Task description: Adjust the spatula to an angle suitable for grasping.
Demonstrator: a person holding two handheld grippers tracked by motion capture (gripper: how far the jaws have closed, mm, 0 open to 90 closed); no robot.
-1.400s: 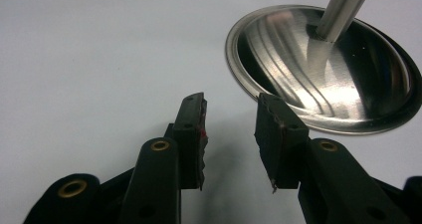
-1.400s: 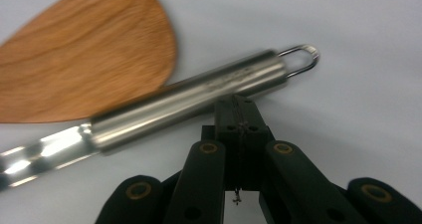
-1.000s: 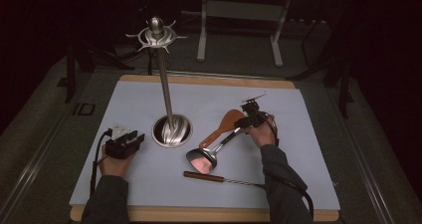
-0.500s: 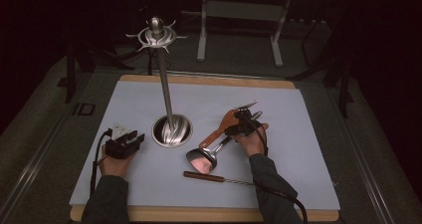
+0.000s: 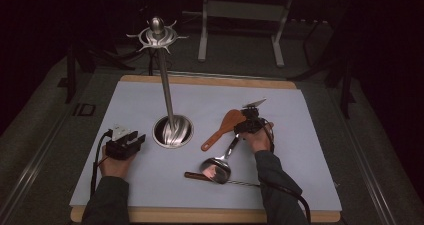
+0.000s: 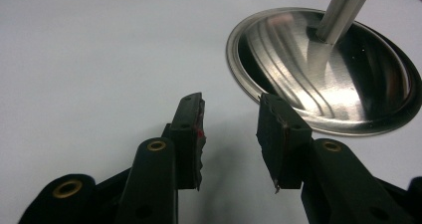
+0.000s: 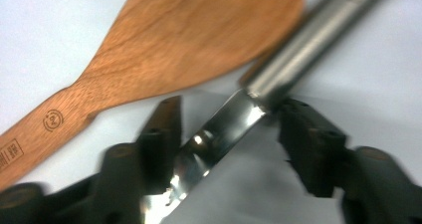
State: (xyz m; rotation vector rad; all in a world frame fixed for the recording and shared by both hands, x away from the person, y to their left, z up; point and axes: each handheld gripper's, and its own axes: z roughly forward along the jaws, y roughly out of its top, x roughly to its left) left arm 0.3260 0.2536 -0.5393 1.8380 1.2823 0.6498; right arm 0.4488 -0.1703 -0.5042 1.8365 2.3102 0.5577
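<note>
My right gripper [image 7: 224,129] open, jaws straddling polished steel ladle [image 5: 222,161] handle, not clamped. Handle axis runs 1 to 7 o'clock; wooden spatula [image 5: 225,127] just beside at 11. Left gripper [image 6: 229,129] open, empty, farther off.

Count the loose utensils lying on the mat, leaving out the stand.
3. A wooden spatula lies right of the stand's base; a steel ladle lies in front of it, handle between the right gripper's jaws; a dark-handled utensil lies partly hidden under the ladle's bowl.
</note>
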